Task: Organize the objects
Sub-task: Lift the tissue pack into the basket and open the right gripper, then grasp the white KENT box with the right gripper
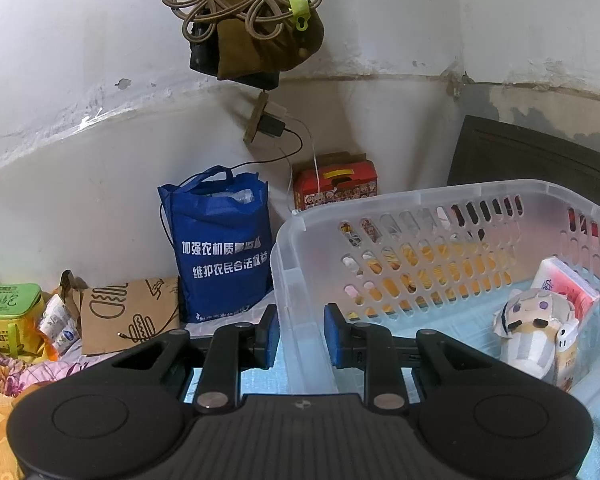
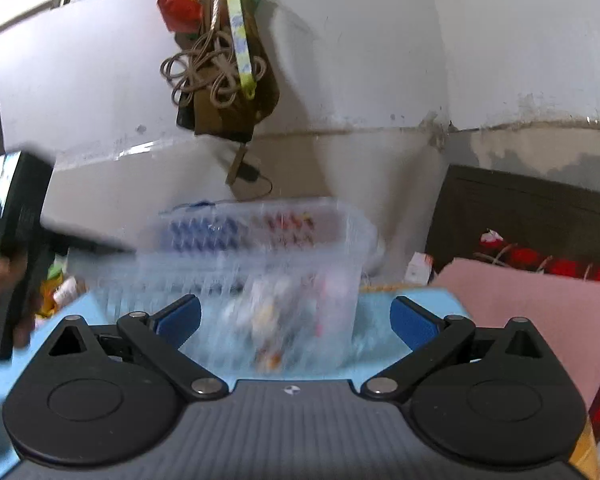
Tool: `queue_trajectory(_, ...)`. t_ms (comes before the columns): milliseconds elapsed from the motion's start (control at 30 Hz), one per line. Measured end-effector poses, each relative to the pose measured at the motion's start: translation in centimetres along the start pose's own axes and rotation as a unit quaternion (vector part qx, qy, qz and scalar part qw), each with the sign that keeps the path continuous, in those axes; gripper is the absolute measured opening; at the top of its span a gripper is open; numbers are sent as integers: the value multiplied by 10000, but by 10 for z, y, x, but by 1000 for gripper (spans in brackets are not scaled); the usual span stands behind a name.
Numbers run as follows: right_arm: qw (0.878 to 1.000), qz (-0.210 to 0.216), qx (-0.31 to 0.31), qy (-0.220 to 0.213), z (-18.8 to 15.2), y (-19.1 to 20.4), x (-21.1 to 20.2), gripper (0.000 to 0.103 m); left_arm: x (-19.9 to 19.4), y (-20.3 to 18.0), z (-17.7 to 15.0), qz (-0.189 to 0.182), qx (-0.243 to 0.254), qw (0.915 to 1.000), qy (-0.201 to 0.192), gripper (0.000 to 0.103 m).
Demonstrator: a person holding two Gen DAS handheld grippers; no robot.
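White Chinese characters are printed in two lines on the blue tote bag (image 1: 224, 256) — the upper reads roughly 加强农机质量监督, the lower 维护农民合法权益. Lettering is also carried by the green box (image 1: 8, 312) and the tissue pack (image 1: 566, 290) — too small to be read. Nothing can be read in the blurred right wrist view.

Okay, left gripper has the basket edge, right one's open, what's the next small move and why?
Probably hold the left gripper steady on the clear plastic basket wall its fingers straddle. The right gripper is open and empty, facing the basket, and its view is motion-blurred. The plush doll and tissue pack already lie inside.
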State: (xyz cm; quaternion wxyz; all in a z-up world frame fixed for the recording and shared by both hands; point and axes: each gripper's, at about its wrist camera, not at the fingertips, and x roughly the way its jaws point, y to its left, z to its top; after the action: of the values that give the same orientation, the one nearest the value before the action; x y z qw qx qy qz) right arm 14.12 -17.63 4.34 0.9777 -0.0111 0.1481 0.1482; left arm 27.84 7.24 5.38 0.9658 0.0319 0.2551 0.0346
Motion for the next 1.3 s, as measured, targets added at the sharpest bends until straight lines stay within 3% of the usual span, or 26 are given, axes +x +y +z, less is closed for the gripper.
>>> queue_trajectory(200,9983,44,493,-307,-53,20,-27,103,1,0,1,2,10,10000,-1,29)
queue_trajectory(333,9970,-136,433,-633,-72,36,-45,103,2,1,1,33,25,10000,-1,29)
queue_trajectory(467,9963,-9,105,-858,-86,49,-60,103,2,2,1,28,25,10000,-7,29)
queue_trajectory(700,9991,67,79,-415,-100,46,-54,77,2,1,0,28,22,10000,-14,29)
queue_trajectory(1133,9979,393,-376,-350,-109,83,-52,76,1,0,0,17,11,10000,-13,29)
queue_trajectory(1300,9972,479,-505,-284,-114,97,-48,85,0,0,0,11,10,10000,-14,29)
